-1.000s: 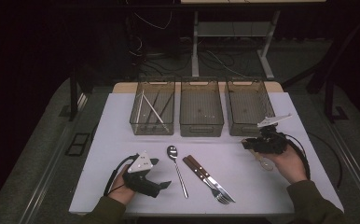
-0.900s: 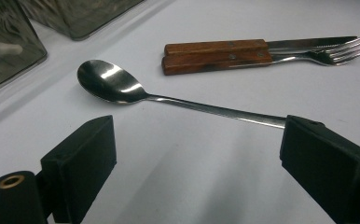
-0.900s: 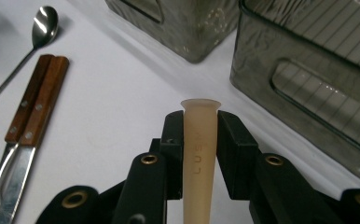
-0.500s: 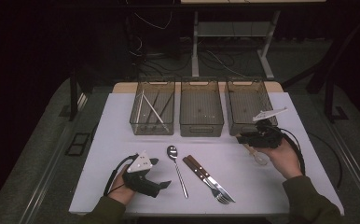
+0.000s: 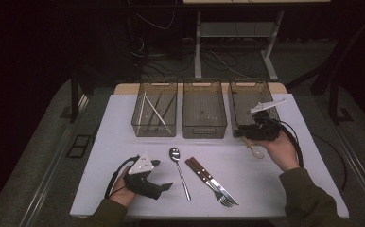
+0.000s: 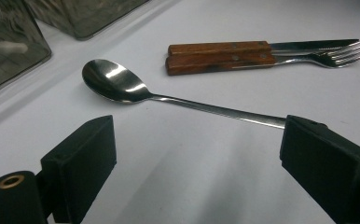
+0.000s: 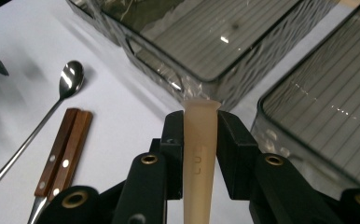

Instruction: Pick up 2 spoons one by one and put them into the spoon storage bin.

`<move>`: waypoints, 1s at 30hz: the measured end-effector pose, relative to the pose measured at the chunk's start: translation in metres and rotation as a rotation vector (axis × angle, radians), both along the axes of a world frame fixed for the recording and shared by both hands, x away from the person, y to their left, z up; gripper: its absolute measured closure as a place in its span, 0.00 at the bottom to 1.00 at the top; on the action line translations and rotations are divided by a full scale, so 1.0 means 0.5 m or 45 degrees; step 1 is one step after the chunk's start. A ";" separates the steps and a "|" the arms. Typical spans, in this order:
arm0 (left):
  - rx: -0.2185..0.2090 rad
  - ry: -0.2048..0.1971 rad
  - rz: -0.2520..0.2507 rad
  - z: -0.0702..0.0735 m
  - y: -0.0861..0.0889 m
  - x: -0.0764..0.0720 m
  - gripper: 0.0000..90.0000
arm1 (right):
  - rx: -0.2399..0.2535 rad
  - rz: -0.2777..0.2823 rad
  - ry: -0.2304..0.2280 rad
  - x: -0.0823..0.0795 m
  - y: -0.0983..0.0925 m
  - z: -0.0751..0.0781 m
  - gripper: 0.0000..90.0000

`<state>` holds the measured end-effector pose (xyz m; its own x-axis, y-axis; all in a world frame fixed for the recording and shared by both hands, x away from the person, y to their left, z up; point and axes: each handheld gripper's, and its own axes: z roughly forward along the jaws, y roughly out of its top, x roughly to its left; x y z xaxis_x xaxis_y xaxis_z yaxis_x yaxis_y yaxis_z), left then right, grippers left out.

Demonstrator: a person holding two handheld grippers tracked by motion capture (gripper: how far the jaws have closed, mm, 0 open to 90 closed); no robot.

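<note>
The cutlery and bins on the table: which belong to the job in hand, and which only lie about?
In the job:
- beige plastic spoon, clamped by its handle in the right gripper
- right-hand bin, nearest that gripper

Lying about:
- metal spoon
- wooden-handled knife and fork
- middle bin
- left bin holding pale sticks
- left gripper, jaws open, resting
</note>
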<state>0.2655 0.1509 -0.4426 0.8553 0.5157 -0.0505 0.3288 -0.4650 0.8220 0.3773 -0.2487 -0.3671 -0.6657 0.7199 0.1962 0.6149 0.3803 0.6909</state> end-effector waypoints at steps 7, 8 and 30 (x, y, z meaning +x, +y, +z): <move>-0.005 0.006 -0.002 -0.001 0.001 0.002 0.10 | 0.013 -0.013 -0.007 0.029 0.014 0.024 0.82; -0.009 0.006 -0.001 -0.001 0.000 0.002 0.10 | 0.012 -0.012 -0.009 0.034 0.016 0.027 0.82; -0.025 0.013 0.006 0.001 0.002 0.003 0.10 | 0.037 -0.068 -0.008 0.148 0.084 0.069 0.82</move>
<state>0.2669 0.1517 -0.4420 0.8522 0.5186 -0.0693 0.3393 -0.4470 0.8277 0.4513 -0.2069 -0.3327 -0.6276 0.7486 0.2138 0.6297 0.3265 0.7049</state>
